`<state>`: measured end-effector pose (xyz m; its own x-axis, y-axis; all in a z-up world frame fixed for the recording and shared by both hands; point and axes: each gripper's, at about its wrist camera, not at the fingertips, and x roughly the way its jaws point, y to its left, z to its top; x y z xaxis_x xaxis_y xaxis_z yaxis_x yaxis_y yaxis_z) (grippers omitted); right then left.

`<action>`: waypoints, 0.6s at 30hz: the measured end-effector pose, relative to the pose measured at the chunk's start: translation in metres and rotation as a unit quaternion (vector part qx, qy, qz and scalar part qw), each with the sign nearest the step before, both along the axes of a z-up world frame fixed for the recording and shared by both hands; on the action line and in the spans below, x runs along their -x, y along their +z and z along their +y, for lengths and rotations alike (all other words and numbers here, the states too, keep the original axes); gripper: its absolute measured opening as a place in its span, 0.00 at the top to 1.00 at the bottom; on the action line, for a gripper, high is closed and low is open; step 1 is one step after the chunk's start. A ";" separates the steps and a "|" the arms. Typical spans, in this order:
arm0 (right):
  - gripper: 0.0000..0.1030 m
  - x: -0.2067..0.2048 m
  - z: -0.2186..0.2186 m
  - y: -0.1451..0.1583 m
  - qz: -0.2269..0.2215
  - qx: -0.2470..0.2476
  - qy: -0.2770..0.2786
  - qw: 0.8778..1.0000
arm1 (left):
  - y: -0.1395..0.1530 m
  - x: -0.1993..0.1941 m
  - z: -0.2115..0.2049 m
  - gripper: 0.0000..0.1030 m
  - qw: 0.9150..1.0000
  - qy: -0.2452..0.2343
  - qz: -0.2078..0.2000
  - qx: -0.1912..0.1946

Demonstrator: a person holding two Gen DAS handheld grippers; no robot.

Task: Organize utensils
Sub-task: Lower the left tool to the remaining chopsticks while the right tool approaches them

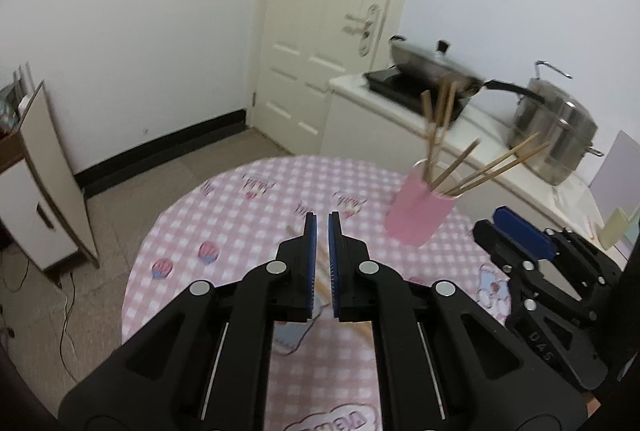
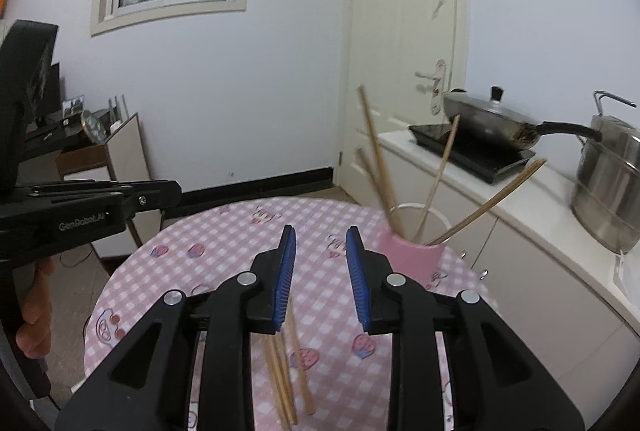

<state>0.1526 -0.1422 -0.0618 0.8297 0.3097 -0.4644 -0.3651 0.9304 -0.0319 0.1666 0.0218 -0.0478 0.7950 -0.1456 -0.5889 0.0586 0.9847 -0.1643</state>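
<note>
The right gripper (image 2: 320,273) stands open and empty above loose chopsticks (image 2: 286,363) on the checked tablecloth (image 2: 224,243), the left gripper (image 1: 322,263) looks shut, probably empty, so pinch one stick mid-length before lifting toward the pink holder (image 2: 410,257).

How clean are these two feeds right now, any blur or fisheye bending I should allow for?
Left wrist view: the pan and the upright chopsticks in the pink cup are motion-smeared; the door bows. Right wrist view: the loose chopsticks on the table and those in the cup are blurred; dark vignette at the corners.
</note>
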 end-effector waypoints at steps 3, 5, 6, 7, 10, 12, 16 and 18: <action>0.72 -0.002 0.011 -0.012 0.020 0.008 0.019 1.000 | -0.017 -0.001 0.012 0.93 1.000 0.011 0.021 0.005; 0.72 -0.001 0.018 -0.020 0.030 0.014 0.029 0.999 | -0.029 -0.003 0.020 0.93 0.999 0.018 0.037 0.010; 0.72 -0.002 0.021 -0.024 0.035 0.018 0.033 0.999 | -0.033 -0.004 0.023 0.93 0.999 0.022 0.044 0.014; 0.72 -0.004 0.024 -0.029 0.042 0.022 0.038 0.998 | -0.037 -0.005 0.025 0.93 0.998 0.024 0.049 0.017; 0.72 -0.010 0.031 -0.044 0.063 0.033 0.046 0.996 | -0.051 -0.009 0.033 0.93 0.997 0.029 0.068 0.025; 0.72 -0.014 0.036 -0.053 0.078 0.042 0.050 0.995 | -0.059 -0.011 0.036 0.93 0.996 0.030 0.078 0.030; 0.72 -0.026 0.047 -0.073 0.108 0.061 0.057 0.991 | -0.076 -0.021 0.040 0.93 0.993 0.024 0.107 0.046; 0.72 -0.033 0.050 -0.081 0.118 0.074 0.056 0.989 | -0.084 -0.025 0.040 0.93 0.991 0.023 0.120 0.051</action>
<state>0.1854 -0.0922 -0.1426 0.6568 0.3086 -0.6880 -0.4796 0.8750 -0.0653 0.1919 0.0623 -0.1322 0.6411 -0.1817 -0.7457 -0.0383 0.9628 -0.2675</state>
